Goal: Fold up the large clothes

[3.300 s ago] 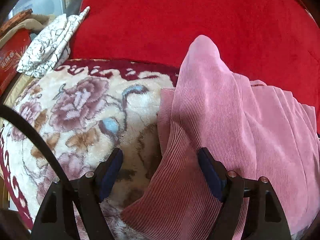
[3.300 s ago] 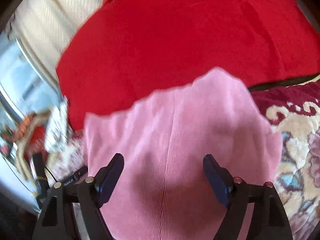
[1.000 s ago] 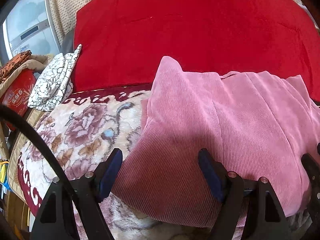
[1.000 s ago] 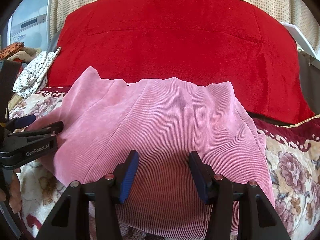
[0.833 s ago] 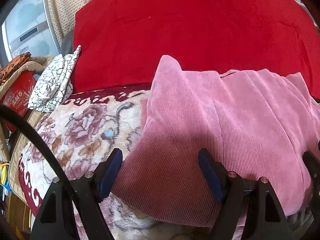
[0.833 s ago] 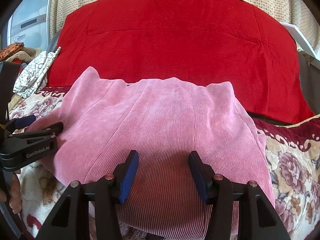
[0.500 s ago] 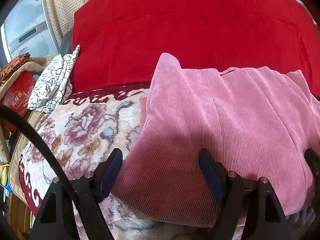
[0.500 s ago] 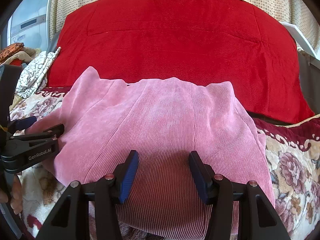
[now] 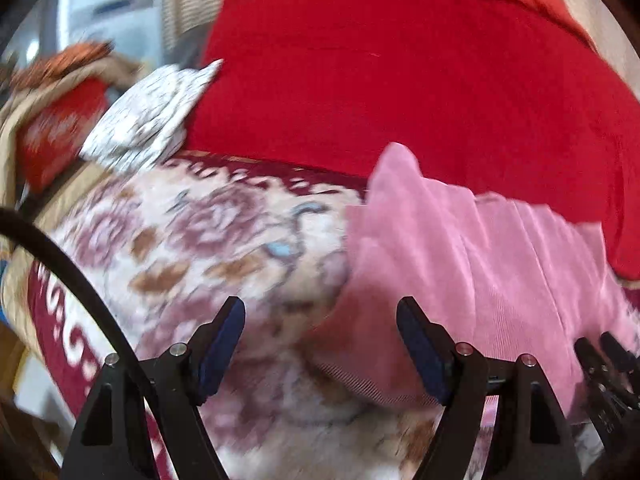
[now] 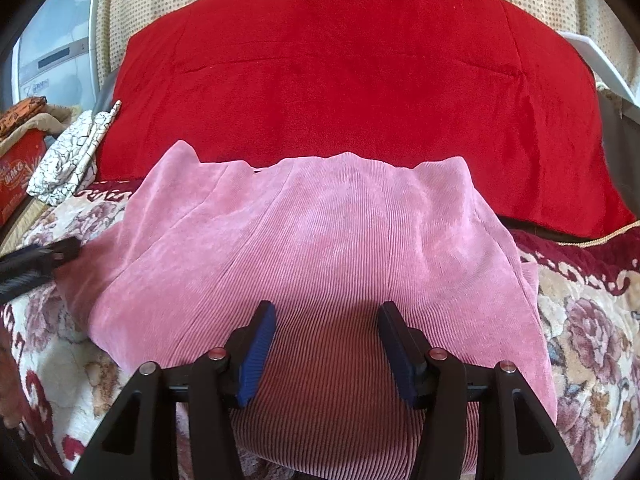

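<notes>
Two views: left wrist view smeared by blur, right wrist view sharp
Hidden or cut off: near edge of the pink corduroy garment (image 10: 320,248) runs behind the right gripper (image 10: 326,346) and out of the bottom of that view; its far-right part leaves the left wrist view at the edge
Hard to make out: rib texture of the garment (image 9: 480,264) and the rose pattern are softened in the left wrist view; the print on the red box (image 10: 18,168) is unreadable
Garment, look: pink, fine lengthwise ribs, folded into a broad flat panel with a wavy far edge and one corner peaked up at far left; a lower layer shows along its right side
Garment, place: middle of the floral blanket (image 10: 592,328), far edge touching the red cushion (image 10: 352,88)
Left gripper (image 9: 320,340): jaws spread wide, nothing between them; left blue pad over bare blanket (image 9: 180,248), right pad over the garment's left edge, contact with the cloth not clear
Right gripper: jaws parted, blue pads over the near middle of the garment, no cloth pinched; whether the tips touch the cloth is not clear
Cross-sightings: left gripper's tip (image 10: 38,260) enters at the left edge, beside the garment's left side; the right gripper (image 9: 608,368) shows at lower right
Surroundings: black-and-white patterned cloth (image 10: 70,160) at the blanket's far left corner, beside the cushion; red box further left
</notes>
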`<state>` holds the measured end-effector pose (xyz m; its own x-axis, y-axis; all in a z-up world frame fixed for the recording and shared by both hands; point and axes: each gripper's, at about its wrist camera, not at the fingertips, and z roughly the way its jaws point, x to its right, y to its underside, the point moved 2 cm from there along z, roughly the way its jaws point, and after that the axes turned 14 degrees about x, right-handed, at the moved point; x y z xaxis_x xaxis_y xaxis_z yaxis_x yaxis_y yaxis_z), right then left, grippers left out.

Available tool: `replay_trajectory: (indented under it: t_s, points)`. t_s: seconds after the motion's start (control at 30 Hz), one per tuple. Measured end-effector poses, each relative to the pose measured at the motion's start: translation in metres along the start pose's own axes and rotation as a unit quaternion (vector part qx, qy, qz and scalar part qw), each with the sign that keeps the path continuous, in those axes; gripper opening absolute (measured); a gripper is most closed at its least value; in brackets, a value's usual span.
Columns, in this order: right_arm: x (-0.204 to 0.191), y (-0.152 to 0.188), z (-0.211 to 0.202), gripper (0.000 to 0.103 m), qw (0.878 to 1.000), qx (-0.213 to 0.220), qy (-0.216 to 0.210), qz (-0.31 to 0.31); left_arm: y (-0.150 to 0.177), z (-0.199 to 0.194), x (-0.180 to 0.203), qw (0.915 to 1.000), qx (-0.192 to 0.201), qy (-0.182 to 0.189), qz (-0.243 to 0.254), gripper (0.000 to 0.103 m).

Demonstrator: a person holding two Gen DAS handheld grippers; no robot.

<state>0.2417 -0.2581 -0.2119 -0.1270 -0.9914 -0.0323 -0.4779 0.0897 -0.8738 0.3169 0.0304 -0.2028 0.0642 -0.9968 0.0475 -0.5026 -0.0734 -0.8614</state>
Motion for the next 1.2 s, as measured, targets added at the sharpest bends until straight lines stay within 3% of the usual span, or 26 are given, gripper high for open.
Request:
replay_trajectory:
  t_s: [0.1,0.2,0.3,0.4,0.57,0.63,0.7,0.77,0.87,1.07,1.13,1.2]
  points:
    - [0.002,-0.001,0.000,0.058,1.000,-0.005,-0.003,0.010,0.014,-0.012,-0.015,0.9992,-0.019,0.008,-0.035,0.079]
    - [0.003,-0.001,0.001,0.058,1.000,-0.009,-0.006,0.017,0.027,-0.021,-0.016,0.9947,-0.033,0.052,-0.082,0.079]
    - [0.004,-0.001,0.001,0.058,1.000,-0.011,-0.009,0.022,0.032,-0.019,-0.003,0.9885,-0.049,0.106,-0.096,0.079]
    - [0.006,-0.001,0.000,0.058,0.999,-0.012,-0.016,0.025,0.037,-0.003,0.002,0.9806,-0.069,0.130,-0.129,0.079]
    - [0.008,-0.001,0.000,0.058,0.999,-0.013,-0.025,0.025,0.049,0.037,0.011,0.9572,-0.130,0.171,-0.194,0.079]
    - [0.008,-0.001,0.000,0.058,0.999,-0.014,-0.027,0.027,0.048,0.042,0.009,0.9511,-0.117,0.180,-0.223,0.078]
    - [0.009,-0.001,0.000,0.058,0.999,-0.015,-0.031,0.031,0.045,0.045,0.010,0.9495,-0.107,0.187,-0.228,0.069]
    - [0.010,-0.001,-0.001,0.058,0.999,-0.016,-0.037,0.036,0.044,0.049,0.011,0.9552,-0.101,0.177,-0.214,0.045]
    - [0.014,-0.001,-0.002,0.058,0.997,-0.019,-0.051,0.051,0.038,0.048,0.013,0.9590,-0.085,0.185,-0.197,0.026]
    - [0.032,-0.003,-0.004,0.058,0.989,-0.030,-0.095,0.107,0.009,0.012,0.052,0.9820,0.004,0.181,-0.052,0.018]
    - [0.044,-0.005,-0.003,0.058,0.983,-0.037,-0.116,0.138,0.002,-0.006,0.076,0.9813,0.037,0.189,0.011,0.018]
    - [0.058,-0.007,-0.001,0.058,0.975,-0.041,-0.133,0.171,-0.002,-0.024,0.106,0.9741,0.067,0.199,0.083,0.017]
